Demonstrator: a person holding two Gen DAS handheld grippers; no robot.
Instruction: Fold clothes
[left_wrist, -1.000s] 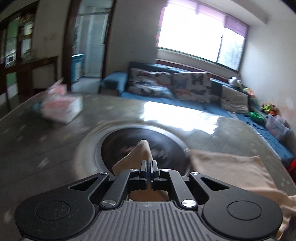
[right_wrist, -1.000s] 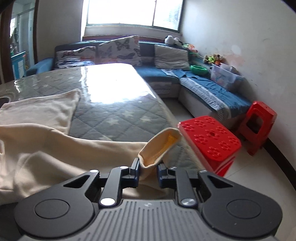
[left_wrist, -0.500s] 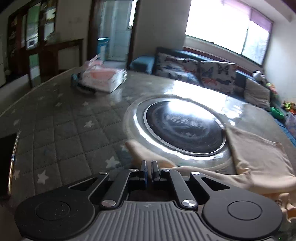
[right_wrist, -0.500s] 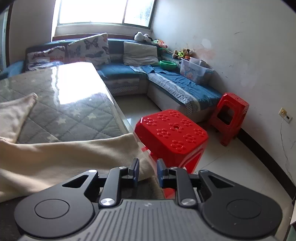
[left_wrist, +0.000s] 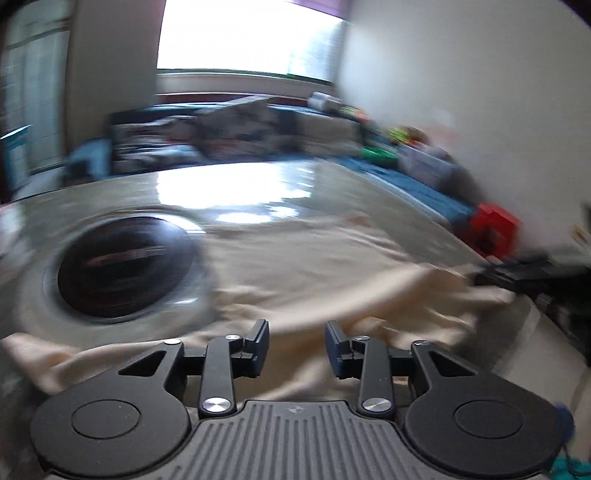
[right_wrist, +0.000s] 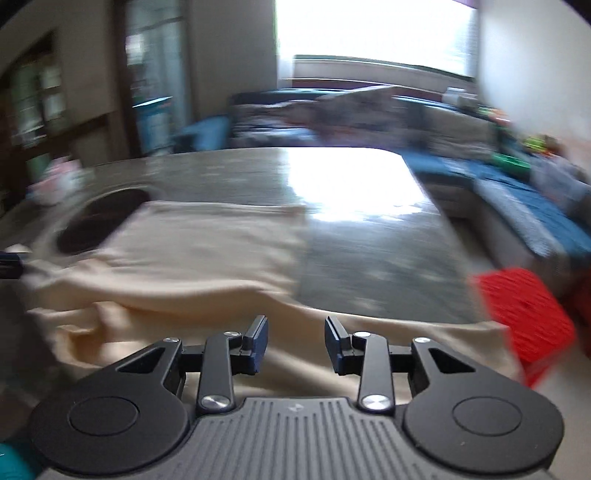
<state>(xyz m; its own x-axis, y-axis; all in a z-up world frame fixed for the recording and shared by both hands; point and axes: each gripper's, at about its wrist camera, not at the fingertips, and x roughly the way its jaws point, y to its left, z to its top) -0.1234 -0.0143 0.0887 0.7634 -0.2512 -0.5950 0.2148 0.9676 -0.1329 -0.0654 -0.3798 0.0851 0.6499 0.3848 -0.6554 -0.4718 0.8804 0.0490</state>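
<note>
A cream garment (left_wrist: 314, 266) lies spread and rumpled on the quilted table, its left part beside the dark round inset (left_wrist: 125, 266). It also shows in the right wrist view (right_wrist: 207, 258), reaching the table's right edge. My left gripper (left_wrist: 297, 345) is open and empty just above the cloth's near edge. My right gripper (right_wrist: 295, 343) is open and empty over the near edge too. The right gripper shows at the right of the left wrist view (left_wrist: 517, 277). Both views are blurred by motion.
A grey quilted table (right_wrist: 369, 258) with a glossy cover holds the garment. A red plastic stool (right_wrist: 524, 314) stands to the right of the table. A blue sofa (right_wrist: 517, 199) with cushions runs along the far wall. A pink box (right_wrist: 55, 181) sits far left.
Both grippers have opened and let go of the cloth. Both cameras have swung to face the table and garment, and the cloth now lies on the table.
</note>
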